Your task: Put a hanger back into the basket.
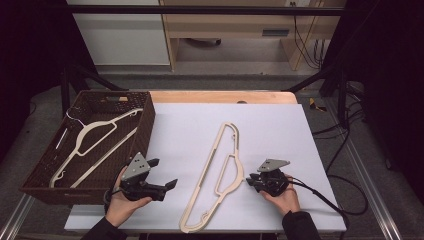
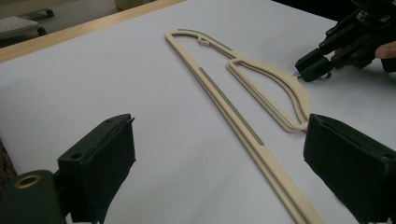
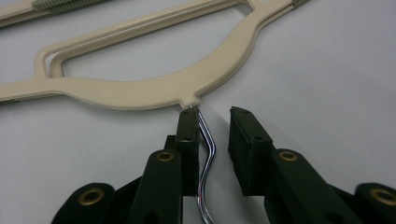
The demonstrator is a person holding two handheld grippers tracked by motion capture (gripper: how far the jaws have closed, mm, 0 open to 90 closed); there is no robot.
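Note:
A cream plastic hanger [image 1: 204, 177] lies flat on the white table top [image 1: 280, 130], running from the far middle to the near edge. My right gripper [image 1: 248, 180] rests low at the hanger's right side. In the right gripper view its jaws [image 3: 215, 112] straddle the chrome hook [image 3: 208, 149], which leaves the hanger's curved top [image 3: 140, 91]. The hook lies against one pad; the other pad stands apart from it. My left gripper [image 1: 163, 173] hovers left of the hanger, open wide with nothing between its pads [image 2: 107, 158]; its view shows the hanger [image 2: 229, 107] and the right gripper [image 2: 310, 70].
A dark woven basket [image 1: 147, 125] stands at the table's left and holds another cream hanger [image 1: 95, 132]. A wooden edge [image 1: 225, 96] runs along the back of the table. Black cables [image 1: 345, 195] trail off the right side.

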